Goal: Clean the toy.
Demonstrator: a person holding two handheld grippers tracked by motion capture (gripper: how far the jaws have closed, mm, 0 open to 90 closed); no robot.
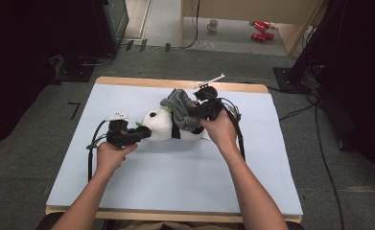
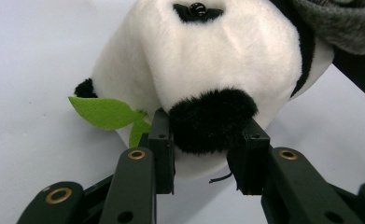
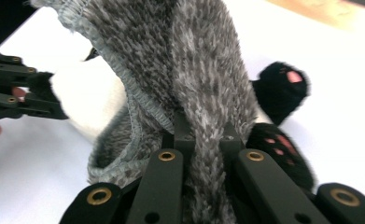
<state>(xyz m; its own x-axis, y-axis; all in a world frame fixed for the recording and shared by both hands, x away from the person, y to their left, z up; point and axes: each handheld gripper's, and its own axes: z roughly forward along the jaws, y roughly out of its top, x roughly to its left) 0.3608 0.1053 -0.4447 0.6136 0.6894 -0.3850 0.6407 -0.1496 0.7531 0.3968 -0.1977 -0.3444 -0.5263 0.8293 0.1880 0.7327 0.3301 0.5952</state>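
A black-and-white panda plush (image 1: pixel 162 125) lies on the pale blue tabletop (image 1: pixel 175 172), with a green felt leaf (image 2: pixel 106 113) beside its head. My left gripper (image 1: pixel 143 133) comes in from the left, and its jaws press on the panda's black ear (image 2: pixel 211 122). A grey fuzzy garment (image 1: pixel 181 111) is bunched around the panda's body. My right gripper (image 1: pixel 197 111) is shut on a fold of that grey garment (image 3: pixel 203 93) and holds it up over the plush. Two black paws with pink pads (image 3: pixel 283 88) lie to the right of the garment.
The table's wooden edge (image 1: pixel 175 82) runs along the far side. Cables (image 1: pixel 93 148) trail from both grippers over the tabletop. On the floor beyond stand a mug (image 1: pixel 213 25) and red objects (image 1: pixel 261 29), with dark equipment at both sides.
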